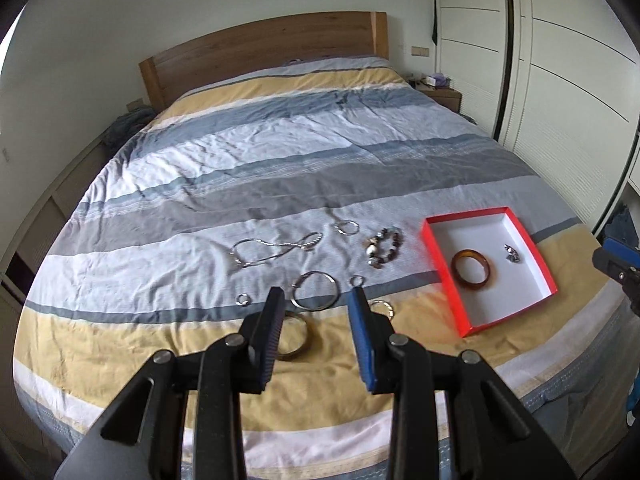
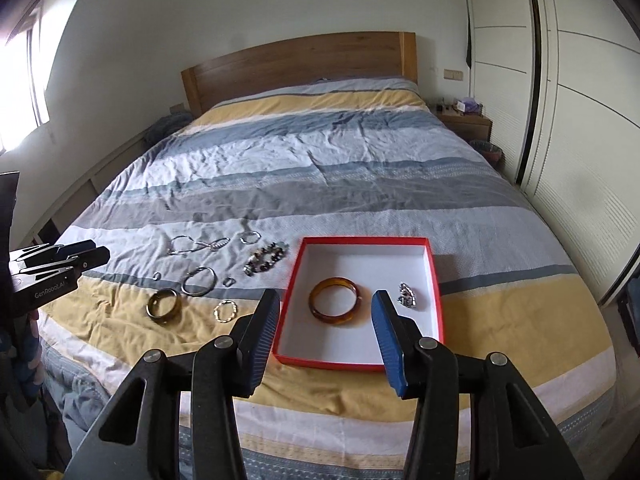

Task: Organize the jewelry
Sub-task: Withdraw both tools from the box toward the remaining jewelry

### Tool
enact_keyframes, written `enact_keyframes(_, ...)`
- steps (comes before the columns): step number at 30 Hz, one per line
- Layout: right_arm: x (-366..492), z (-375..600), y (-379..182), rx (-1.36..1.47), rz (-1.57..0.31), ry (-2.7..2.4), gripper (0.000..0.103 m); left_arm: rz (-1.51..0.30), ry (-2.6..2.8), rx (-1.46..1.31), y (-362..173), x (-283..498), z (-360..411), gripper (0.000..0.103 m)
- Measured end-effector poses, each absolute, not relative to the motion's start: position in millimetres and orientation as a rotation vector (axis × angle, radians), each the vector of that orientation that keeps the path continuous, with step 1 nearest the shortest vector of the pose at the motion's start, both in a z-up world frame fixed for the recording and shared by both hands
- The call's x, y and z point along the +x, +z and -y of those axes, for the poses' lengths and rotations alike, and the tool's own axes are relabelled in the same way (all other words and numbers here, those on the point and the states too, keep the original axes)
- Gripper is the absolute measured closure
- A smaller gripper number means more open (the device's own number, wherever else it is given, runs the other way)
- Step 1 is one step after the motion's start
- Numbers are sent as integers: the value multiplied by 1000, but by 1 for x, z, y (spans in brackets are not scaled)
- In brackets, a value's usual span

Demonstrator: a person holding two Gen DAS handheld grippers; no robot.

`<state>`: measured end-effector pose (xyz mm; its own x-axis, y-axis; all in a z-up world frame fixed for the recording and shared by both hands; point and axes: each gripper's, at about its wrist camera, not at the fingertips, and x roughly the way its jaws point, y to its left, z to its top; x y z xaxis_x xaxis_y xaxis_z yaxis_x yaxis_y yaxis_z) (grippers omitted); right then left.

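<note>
Black left gripper (image 1: pixel 316 296) and right gripper (image 2: pixel 326 298) tilt bedward, jaws apart.

**Striped bed, jewelry and a red box**

A bed (image 2: pixel 320 168) with a blue, grey, white and yellow striped cover carries everything. A shallow red box (image 2: pixel 434 280) sits on it near the foot. From the box, toward nine o'clock, lie a beaded bracelet (image 2: pixel 265 260), a silver hoop (image 2: pixel 199 281), a dark bangle (image 2: pixel 163 306), a twisted bracelet (image 2: pixel 225 311) and two small rings (image 2: pixel 228 281). At ten o'clock lies a silver chain (image 2: pixel 198 245).
</note>
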<state>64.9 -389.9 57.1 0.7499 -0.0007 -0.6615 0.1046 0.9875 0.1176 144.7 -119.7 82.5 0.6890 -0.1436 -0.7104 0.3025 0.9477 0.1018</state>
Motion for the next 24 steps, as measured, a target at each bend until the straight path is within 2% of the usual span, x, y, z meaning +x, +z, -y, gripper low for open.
enact_keyframes(5, 46, 352, 87, 119, -670, -20, 54, -734, -193, 165, 105, 122, 66, 72)
enact_keyframes(9, 29, 322, 106, 95, -625, -3, 49, -701, -161, 125, 117, 100, 32, 68)
enact_keyframes(11, 21, 308, 115, 87, -608, 7, 49, -674, -140, 115, 121, 87, 18, 63)
enact_keyframes(16, 2, 277, 131, 73, -567, 37, 48, -617, -93, 79, 131, 64, -12, 60)
enact_keyframes(24, -5, 236, 140, 21, -553, 90, 48, -617, -58, 29, 127, 54, -42, 60)
